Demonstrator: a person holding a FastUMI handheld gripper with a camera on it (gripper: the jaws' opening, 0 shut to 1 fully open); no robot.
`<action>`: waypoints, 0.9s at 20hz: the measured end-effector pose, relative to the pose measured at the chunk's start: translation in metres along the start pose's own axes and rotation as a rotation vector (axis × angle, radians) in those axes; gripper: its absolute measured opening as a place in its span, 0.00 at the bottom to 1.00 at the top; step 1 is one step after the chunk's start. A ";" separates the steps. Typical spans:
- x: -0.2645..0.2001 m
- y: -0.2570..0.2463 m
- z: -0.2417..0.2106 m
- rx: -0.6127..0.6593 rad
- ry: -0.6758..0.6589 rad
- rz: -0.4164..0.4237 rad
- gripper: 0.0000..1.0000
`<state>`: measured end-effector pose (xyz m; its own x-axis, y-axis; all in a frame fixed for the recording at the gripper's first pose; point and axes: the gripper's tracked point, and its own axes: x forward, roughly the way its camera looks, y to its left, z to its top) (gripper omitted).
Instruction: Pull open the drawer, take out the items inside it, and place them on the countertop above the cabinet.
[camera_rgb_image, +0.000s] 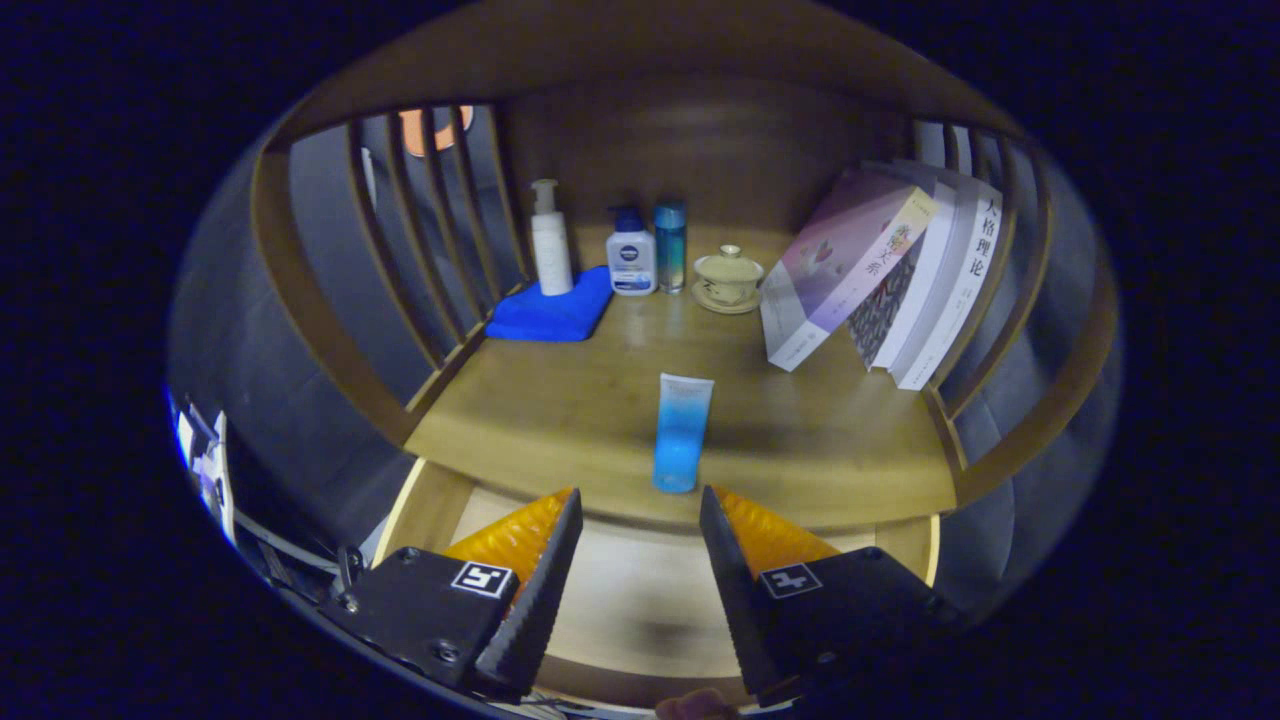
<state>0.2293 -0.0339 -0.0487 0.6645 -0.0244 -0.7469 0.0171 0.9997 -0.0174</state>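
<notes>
1. Gripper view shows your gripper with its fingers spread wide and nothing between them, hovering over the pulled-open drawer, just short of the blue tube.
2. That tube lies flat on the countertop, right at its front edge, directly beyond your fingers.
3. Its long axis runs front to back: the rounded cap end points toward you, the flat white crimped end points away, toward the lidded teacup.
4. Expect the tube to be light and soft-walled, probably slick plastic; squeeze gently or it will deform or slip.
5. If you must shift it, grip across the lower body near the cap, where it looks stiffest.
6. From the tube, the blue cloth with the pump bottle sits far back left; leaning books stand back right.
</notes>
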 end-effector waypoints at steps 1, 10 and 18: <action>-0.011 0.003 -0.004 -0.002 -0.015 0.009 0.76; -0.089 0.024 -0.055 0.032 -0.170 0.068 0.77; -0.129 0.039 -0.114 0.004 -0.348 0.098 0.77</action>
<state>0.0590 0.0088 -0.0288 0.8779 0.0715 -0.4734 -0.0563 0.9973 0.0462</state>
